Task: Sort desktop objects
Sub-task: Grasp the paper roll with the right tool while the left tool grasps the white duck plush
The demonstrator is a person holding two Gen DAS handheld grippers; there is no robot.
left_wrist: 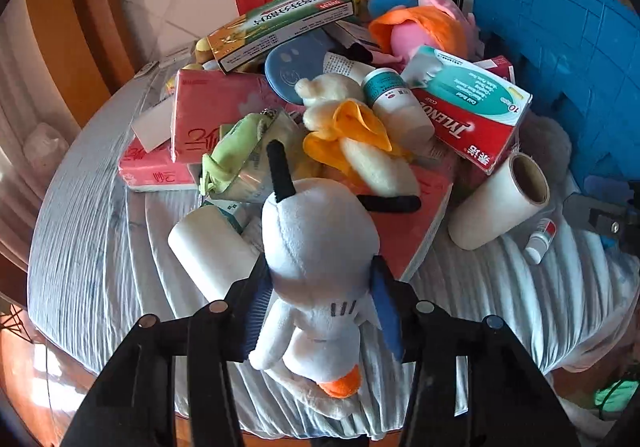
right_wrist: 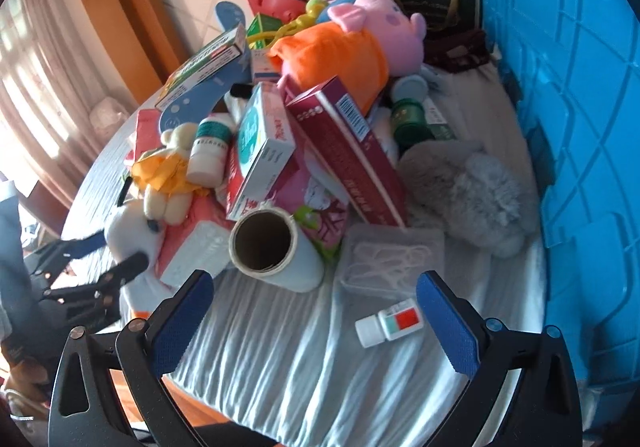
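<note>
Left gripper (left_wrist: 320, 311): 2 black fingers with ribbed blue pads (left_wrist: 387, 311), closed against the sides of a white plush dog (left_wrist: 320, 239). The toy is soft, short-piled and rounded, with black tubular ears and an orange foot near the finger bases. It is held at the front edge of the heap.

Right gripper (right_wrist: 314, 307): fingers spread wide, with nothing between the textured blue pads (right_wrist: 448, 323). A small white plastic bottle (right_wrist: 388, 323) with a red-and-green label is seen lying on its side just inside the right finger, on the wrinkled pale cloth (right_wrist: 280, 367).

Ahead of the right fingers: a cardboard-cored paper roll (right_wrist: 266, 243), cylindrical, its open end facing the camera; a clear lidded plastic box (right_wrist: 390, 261), rectangular, whose thin looped contents cannot be made out clearly.

Further ahead: a maroon carton (right_wrist: 348, 151), tilted; a grey fluffy plush (right_wrist: 464, 187); a pink plush in orange fabric (right_wrist: 352, 47).

Ahead of the left fingers: a red-and-teal Tylenol carton (left_wrist: 472, 107); pink tissue packs (left_wrist: 192, 127), glossy-wrapped; a cream plush with yellow cloth (left_wrist: 352, 135).

Beyond the right finger: a blue ribbed plastic crate (right_wrist: 568, 107), rigid.
</note>
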